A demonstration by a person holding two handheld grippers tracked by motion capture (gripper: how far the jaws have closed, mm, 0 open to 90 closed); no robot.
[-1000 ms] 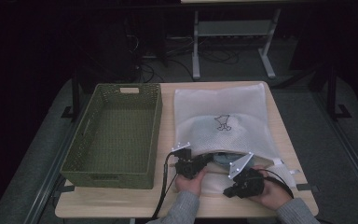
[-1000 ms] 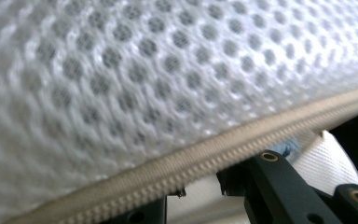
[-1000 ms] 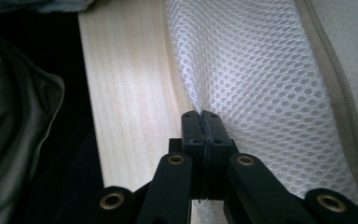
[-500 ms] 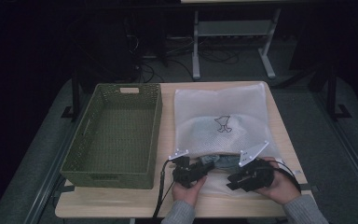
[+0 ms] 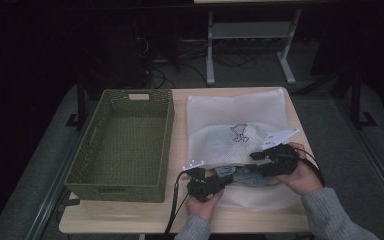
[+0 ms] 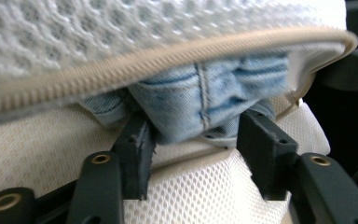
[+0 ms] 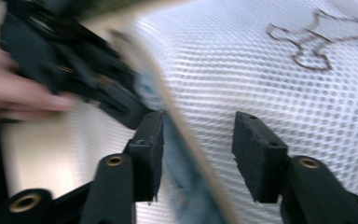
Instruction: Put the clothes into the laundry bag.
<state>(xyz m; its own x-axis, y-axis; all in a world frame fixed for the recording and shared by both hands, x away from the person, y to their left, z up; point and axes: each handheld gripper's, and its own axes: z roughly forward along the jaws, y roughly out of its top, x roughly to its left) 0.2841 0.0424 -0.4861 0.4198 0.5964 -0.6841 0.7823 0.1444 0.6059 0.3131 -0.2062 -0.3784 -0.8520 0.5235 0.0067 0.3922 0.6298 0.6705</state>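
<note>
Denim jeans [image 6: 200, 105] were seen partly tucked inside the mesh bag [image 5: 235, 125] at its zipper mouth. Both the left gripper [image 6: 193, 154] and right gripper [image 7: 198, 154] had just been opening, jaws apart. Zipping was judged left.

The high view looks forward and down on my table [image 5: 130, 220] from above my side. My left gripper view peers close into the mesh bag [image 6: 121, 42] mouth; my right gripper view, equally near, faces the same zipper edge [image 7: 186, 140] from the other side.
</note>
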